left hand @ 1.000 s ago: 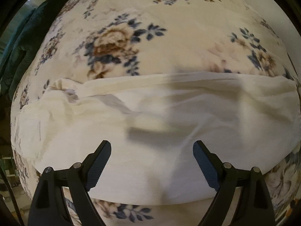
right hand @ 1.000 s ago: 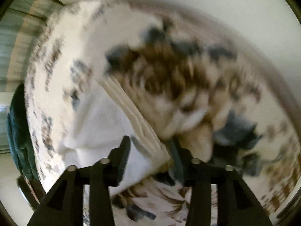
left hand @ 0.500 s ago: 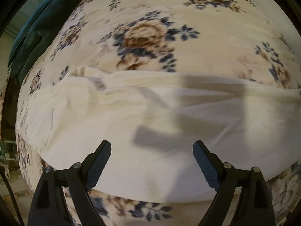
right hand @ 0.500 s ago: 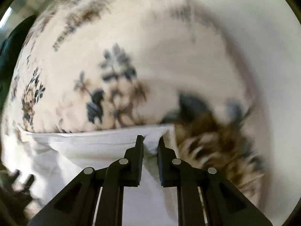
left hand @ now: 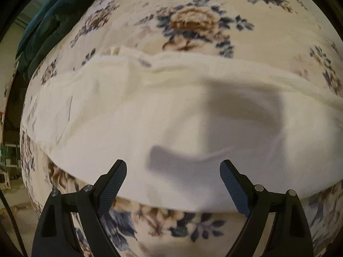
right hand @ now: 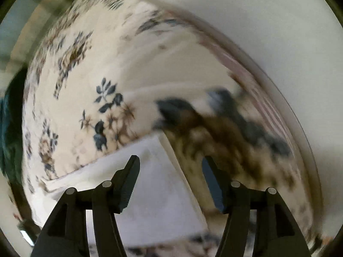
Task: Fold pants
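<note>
Cream-white pants (left hand: 163,115) lie flat in a long band across a floral blanket (left hand: 193,21). My left gripper (left hand: 173,171) hangs above the near part of the band, jaws wide open, nothing between them. In the right wrist view the end of the pants (right hand: 154,184) shows as a white folded corner. My right gripper (right hand: 171,167) is above that corner's right edge. Its jaws are opening and the pads do not press on the cloth. This view is blurred.
A dark teal cloth (left hand: 51,25) lies at the blanket's far left edge. A pale wall (right hand: 268,25) runs along the blanket's right side. Floor and clutter (left hand: 8,171) show past the left edge.
The right gripper shut on the end of the pants half a second ago and has since opened and let go. The left gripper has drifted along the band, still open.
</note>
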`<state>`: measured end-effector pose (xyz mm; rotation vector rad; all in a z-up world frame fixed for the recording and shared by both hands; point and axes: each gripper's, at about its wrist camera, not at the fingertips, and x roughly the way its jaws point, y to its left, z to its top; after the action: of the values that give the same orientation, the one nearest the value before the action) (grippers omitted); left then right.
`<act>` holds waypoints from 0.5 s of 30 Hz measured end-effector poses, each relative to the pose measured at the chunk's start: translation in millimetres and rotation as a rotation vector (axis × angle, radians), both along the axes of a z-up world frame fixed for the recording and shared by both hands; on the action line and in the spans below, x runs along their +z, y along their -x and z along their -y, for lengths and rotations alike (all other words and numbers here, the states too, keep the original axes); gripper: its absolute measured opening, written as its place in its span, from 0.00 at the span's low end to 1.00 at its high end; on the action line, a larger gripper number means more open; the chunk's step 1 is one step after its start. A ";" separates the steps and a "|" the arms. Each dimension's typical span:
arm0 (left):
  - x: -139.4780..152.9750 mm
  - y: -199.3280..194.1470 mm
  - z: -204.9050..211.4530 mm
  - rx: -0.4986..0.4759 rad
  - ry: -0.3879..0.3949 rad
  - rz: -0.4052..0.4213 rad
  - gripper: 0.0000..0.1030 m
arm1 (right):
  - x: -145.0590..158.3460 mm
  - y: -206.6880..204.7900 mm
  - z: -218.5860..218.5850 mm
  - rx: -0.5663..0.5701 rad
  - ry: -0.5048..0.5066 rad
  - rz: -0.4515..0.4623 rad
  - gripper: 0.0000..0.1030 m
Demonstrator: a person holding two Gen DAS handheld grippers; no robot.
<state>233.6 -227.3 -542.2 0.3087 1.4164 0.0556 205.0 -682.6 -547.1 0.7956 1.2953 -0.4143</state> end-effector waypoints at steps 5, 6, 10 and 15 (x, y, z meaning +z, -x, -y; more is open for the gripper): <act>-13.6 13.4 -5.1 0.006 -0.004 -0.039 0.87 | -31.2 73.7 -24.0 -0.203 -0.215 0.002 0.61; -14.8 14.2 -6.2 0.008 -0.002 -0.042 0.87 | -41.9 75.1 -30.3 -0.213 -0.225 -0.009 0.60; -16.8 16.2 -8.7 -0.001 -0.003 -0.038 0.87 | -57.2 76.0 -46.4 -0.250 -0.162 -0.003 0.25; -18.1 17.3 -9.9 -0.001 -0.005 -0.045 0.87 | -57.2 79.7 -49.1 -0.257 -0.097 -0.051 0.17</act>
<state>216.2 -217.4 -560.3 0.3164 1.4608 0.0521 125.3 -633.4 -604.4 1.0448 1.2718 -0.5834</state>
